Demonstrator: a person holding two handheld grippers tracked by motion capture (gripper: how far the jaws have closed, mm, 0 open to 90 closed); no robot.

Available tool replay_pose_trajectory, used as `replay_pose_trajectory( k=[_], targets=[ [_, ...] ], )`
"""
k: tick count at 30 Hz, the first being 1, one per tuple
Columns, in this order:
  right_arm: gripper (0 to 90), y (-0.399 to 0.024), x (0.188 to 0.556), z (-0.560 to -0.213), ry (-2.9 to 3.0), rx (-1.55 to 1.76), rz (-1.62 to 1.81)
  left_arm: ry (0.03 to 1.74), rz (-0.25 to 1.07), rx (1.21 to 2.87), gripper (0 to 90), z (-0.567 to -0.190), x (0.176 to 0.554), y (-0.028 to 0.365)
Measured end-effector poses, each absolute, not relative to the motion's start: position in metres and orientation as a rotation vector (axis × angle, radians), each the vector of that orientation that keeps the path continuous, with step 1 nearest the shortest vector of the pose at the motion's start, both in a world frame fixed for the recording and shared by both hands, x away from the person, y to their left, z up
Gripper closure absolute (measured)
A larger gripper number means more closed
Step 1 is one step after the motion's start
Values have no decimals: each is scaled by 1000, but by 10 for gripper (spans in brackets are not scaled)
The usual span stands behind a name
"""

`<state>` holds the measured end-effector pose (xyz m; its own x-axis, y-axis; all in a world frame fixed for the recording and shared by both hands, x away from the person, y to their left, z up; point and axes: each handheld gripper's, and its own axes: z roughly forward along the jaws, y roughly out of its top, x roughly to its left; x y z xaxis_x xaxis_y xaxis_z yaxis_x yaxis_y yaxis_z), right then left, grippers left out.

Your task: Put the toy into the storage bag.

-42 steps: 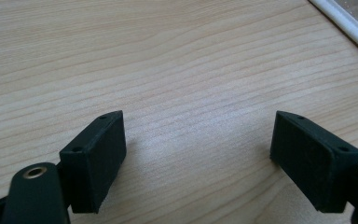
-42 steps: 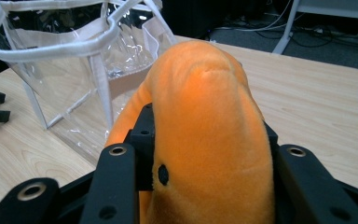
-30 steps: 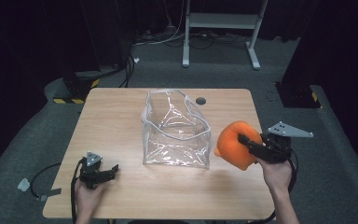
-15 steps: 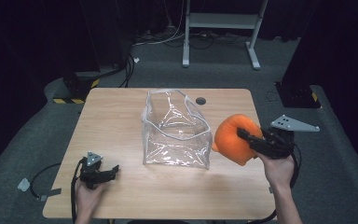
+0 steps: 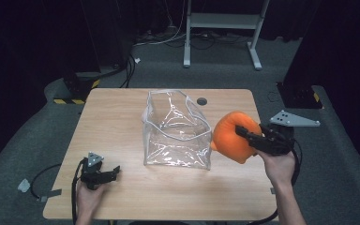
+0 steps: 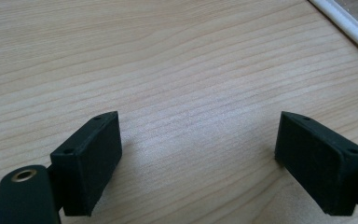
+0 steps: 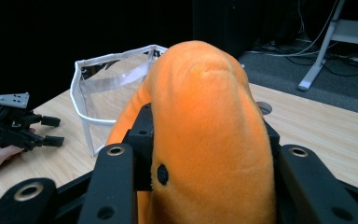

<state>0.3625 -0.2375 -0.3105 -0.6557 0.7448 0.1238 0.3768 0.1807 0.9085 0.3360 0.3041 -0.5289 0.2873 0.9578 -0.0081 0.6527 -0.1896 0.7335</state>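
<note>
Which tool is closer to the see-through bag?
Right. The right tool, squeezing the orange plush toy, is just beside the clear bag; the left tool rests farther off near the table's front corner.

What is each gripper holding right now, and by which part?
The right gripper clamps the orange plush toy across its middle. The left gripper is open, holding nothing.

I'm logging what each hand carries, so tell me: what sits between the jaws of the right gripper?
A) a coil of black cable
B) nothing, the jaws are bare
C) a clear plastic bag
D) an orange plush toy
D: the right gripper is clamped on the orange plush toy, held above the wooden table beside the clear plastic bag; its own view shows orange fur bulging between both jaws.
</note>
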Motion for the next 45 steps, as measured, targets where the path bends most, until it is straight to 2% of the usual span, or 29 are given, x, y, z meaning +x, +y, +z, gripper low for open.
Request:
replay_pose_trajectory(
  k=[28,45],
  targets=[
    [568,-214,378,-275,2160,1030,1417,1439,620,1927,147,-529,336,304],
    [567,-184,393,-252,2181,952,1443,1439,619,1928,146,-529,336,304]
  ],
)
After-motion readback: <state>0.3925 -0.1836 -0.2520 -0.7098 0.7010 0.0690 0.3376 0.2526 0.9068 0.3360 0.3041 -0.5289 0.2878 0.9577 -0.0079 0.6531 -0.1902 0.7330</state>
